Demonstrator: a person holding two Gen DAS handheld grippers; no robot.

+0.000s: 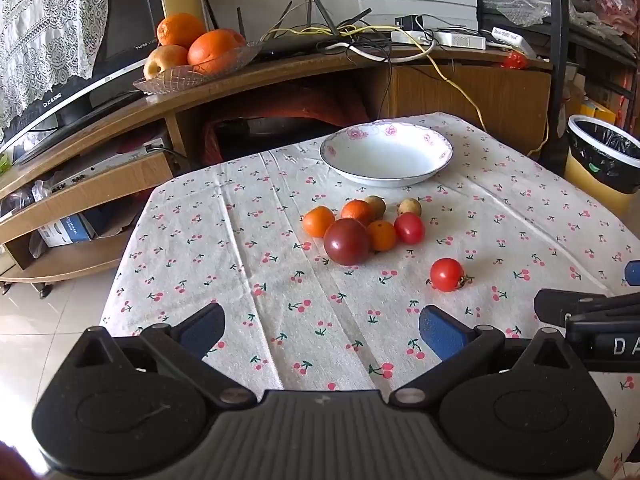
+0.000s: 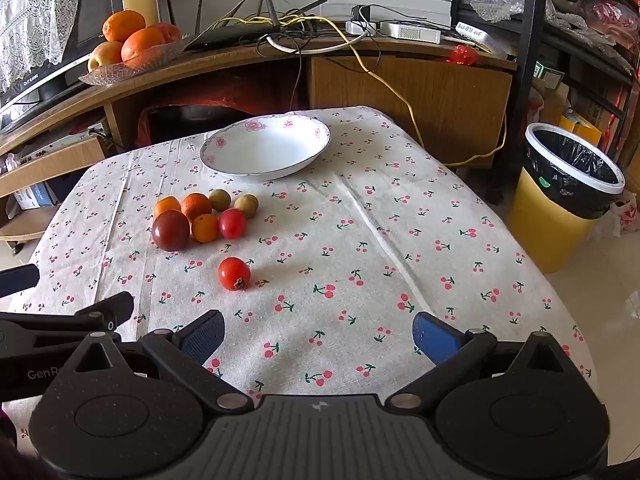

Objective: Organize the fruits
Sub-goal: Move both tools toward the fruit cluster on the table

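A white floral-rimmed bowl stands empty at the table's far side. In front of it lies a cluster of fruits: a dark red tomato, three small oranges, two brownish round fruits and a small red tomato. Another red tomato lies alone, nearer. My left gripper is open and empty over the near cloth. My right gripper is open and empty, to its right.
The table has a cherry-print cloth. Behind it is a wooden TV stand with a glass dish of oranges and tangled cables. A yellow bin with a black liner stands at the right.
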